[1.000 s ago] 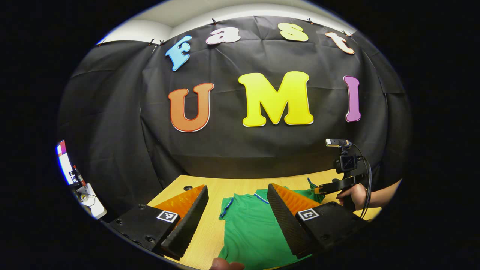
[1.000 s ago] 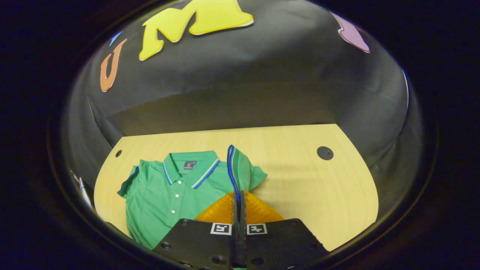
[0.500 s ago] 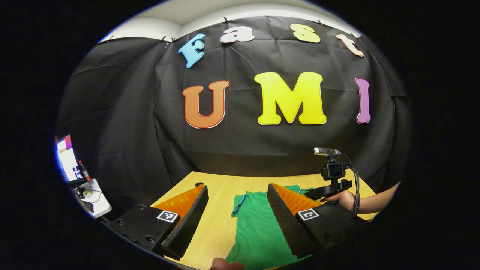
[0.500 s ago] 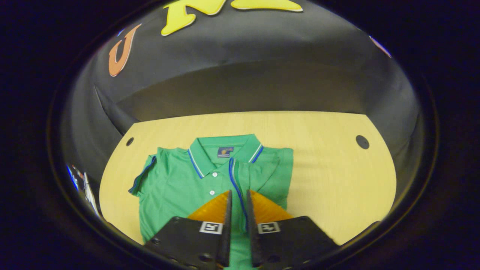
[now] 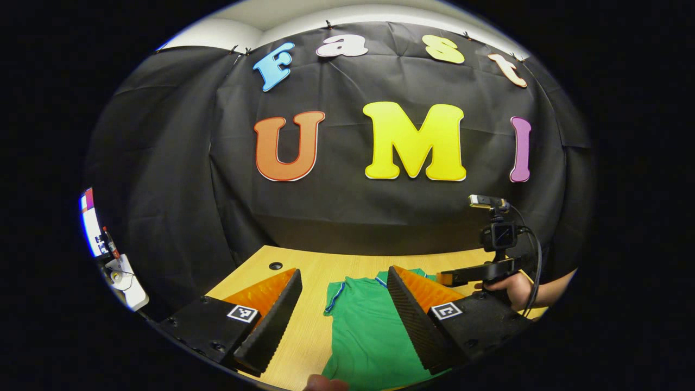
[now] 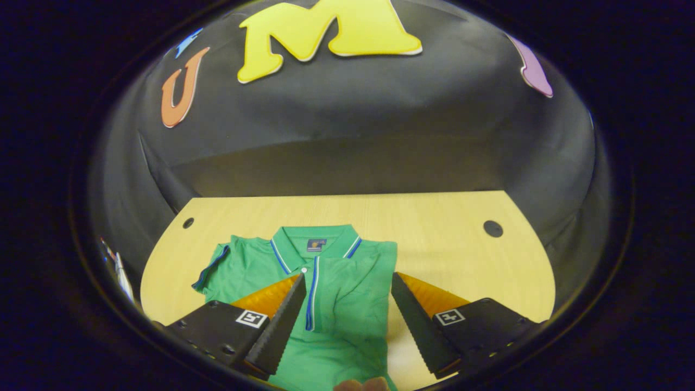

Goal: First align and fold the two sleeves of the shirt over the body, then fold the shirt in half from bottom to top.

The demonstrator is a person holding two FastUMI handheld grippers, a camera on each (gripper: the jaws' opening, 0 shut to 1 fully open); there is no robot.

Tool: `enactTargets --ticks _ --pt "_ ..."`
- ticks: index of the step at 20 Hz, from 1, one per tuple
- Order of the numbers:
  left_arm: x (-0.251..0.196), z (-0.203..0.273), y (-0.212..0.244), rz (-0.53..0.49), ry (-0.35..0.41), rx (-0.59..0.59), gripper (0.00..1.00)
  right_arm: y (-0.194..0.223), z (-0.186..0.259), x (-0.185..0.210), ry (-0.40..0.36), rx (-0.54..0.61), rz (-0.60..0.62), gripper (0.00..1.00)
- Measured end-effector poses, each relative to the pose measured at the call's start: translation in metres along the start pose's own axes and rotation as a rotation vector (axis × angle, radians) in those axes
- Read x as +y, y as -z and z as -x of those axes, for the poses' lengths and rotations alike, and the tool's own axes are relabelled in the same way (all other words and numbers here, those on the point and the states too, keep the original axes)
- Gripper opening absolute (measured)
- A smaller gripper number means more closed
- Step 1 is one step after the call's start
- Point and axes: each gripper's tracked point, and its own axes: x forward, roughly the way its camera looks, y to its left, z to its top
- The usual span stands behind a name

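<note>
Your right tongs (image 6: 345,309) and left tongs (image 5: 342,304) both gape apart above the green shirt (image 6: 336,293) lying flat on the bench (image 6: 450,228), one sleeve (image 6: 361,277) seemingly folded over the body.

Right gripper (image 6: 345,309): jaws going from clamped on the blue-edged cuff, through a narrow gap, to standing wide apart and holding nothing; seen farther off in the left gripper view (image 5: 450,278), it is sitting higher above the table than half a second ago
Right sleeve (image 6: 365,271): no longer being held up on edge beside the collar; now lying flat, folded over the body of the green shirt (image 6: 326,331), blue cuff stripe running down the chest
Shirt outline: right side now showing a straight folded edge
Left gripper (image 5: 343,304): view shifting slightly sideways and back, shirt sliding a little across it
</note>
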Motion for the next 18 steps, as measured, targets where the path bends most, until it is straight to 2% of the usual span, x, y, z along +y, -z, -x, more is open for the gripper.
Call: enactTargets --ticks 1,2,3,8,10,11,16,18 --pt "0.002 -0.005 0.000 -0.004 0.007 -0.003 0.99 -0.003 0.011 -0.002 0.000 -0.017 0.018 0.92" --pt "0.004 -0.011 0.000 -0.008 0.018 -0.002 0.99 -0.005 0.023 -0.002 -0.001 -0.034 0.033 0.92" --pt "0.005 -0.018 0.003 -0.012 0.034 0.002 0.99 -0.008 0.035 -0.003 -0.002 -0.050 0.048 0.96" --pt "0.016 -0.058 0.022 0.012 0.083 0.037 0.99 -0.029 0.103 -0.013 0.002 -0.152 0.135 0.96" --pt "0.016 -0.082 0.040 0.035 0.118 0.065 1.00 -0.033 0.135 -0.015 0.006 -0.196 0.149 0.94" --pt "0.017 -0.092 0.050 0.048 0.127 0.079 1.00 -0.033 0.149 -0.015 0.007 -0.206 0.151 0.96" --pt "0.024 -0.143 0.101 0.069 0.149 0.176 0.98 -0.025 0.210 -0.027 0.038 -0.240 0.159 0.95" --pt "0.028 -0.177 0.144 0.077 0.159 0.262 0.98 -0.019 0.248 -0.035 0.071 -0.248 0.154 0.95"
